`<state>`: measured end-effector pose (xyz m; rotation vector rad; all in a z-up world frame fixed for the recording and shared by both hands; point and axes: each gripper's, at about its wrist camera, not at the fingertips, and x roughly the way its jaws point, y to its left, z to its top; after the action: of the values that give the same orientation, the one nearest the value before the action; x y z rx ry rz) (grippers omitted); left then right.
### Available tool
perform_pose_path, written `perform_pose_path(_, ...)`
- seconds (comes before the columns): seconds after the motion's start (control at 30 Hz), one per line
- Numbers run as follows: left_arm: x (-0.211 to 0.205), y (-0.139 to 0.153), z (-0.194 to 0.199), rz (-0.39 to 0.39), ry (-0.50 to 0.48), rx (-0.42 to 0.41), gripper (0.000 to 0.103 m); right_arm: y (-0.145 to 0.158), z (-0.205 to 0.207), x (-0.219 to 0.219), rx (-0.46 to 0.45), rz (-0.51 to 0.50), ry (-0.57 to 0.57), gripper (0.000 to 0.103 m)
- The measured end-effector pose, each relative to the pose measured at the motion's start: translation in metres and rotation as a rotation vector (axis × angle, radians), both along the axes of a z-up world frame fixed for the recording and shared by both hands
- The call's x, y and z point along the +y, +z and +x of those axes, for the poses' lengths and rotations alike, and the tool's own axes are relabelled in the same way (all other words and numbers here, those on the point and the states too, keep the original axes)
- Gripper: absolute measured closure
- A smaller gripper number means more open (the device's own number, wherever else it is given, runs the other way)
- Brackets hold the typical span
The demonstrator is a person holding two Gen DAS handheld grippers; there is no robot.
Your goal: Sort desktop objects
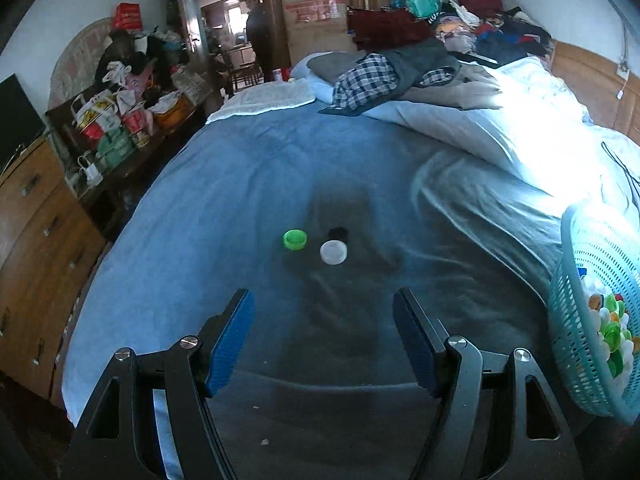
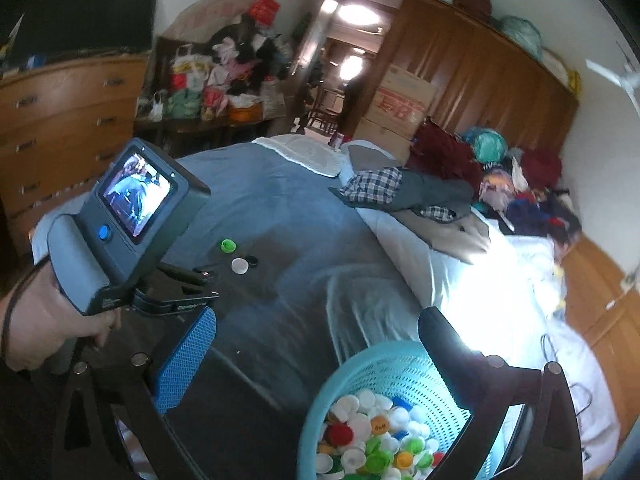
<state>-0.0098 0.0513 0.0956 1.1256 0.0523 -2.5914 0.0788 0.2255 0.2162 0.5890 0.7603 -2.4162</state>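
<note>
Loose bottle caps on the blue bedspread (image 1: 248,184): three, namely one green cap (image 1: 295,239), one white cap (image 1: 333,252), one black cap (image 1: 338,233). Baskets: one, turquoise basket (image 2: 400,368), holding a heap of mixed caps (image 2: 372,436) too many to count. Grippers: two. Cardboard boxes: one stack, number unclear.

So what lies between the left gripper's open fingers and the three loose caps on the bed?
Only bare blue bedsheet in the left wrist view, from the left gripper to the white cap, green cap and black cap.
</note>
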Motion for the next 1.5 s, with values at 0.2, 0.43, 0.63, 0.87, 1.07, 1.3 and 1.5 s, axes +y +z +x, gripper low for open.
perform_pose_path(0.2, -0.016, -0.001, 0.009, 0.023, 0.019, 0.011, 0.037, -0.003, -0.001, -0.017, 0.011, 0.024, 0.007, 0.0)
perform_pose_path(0.43, -0.029, -0.008, 0.013, 0.051, 0.037, 0.006, 0.037, -0.005, -0.006, -0.029, 0.002, 0.038, 0.013, 0.0)
perform_pose_path(0.63, -0.036, -0.016, 0.014, 0.07, 0.043, -0.005, 0.037, -0.01, -0.008, -0.04, -0.003, 0.056, 0.024, 0.0)
perform_pose_path(0.87, -0.054, -0.034, 0.013, 0.103, 0.07, -0.027, 0.037, -0.024, -0.021, -0.057, -0.032, 0.083, 0.035, 0.0)
perform_pose_path(1.07, -0.08, -0.059, 0.003, 0.143, 0.114, -0.057, 0.037, -0.049, -0.042, -0.079, -0.096, 0.08, 0.051, 0.0)
perform_pose_path(1.3, -0.127, -0.101, -0.026, 0.207, 0.209, -0.103, 0.037, -0.117, -0.106, -0.094, -0.343, -0.115, -0.003, 0.0)
perform_pose_path(1.5, -0.141, -0.123, -0.049, 0.179, 0.249, -0.106, 0.011, -0.176, -0.16, -0.105, -0.45, -0.175, -0.1, 0.0)
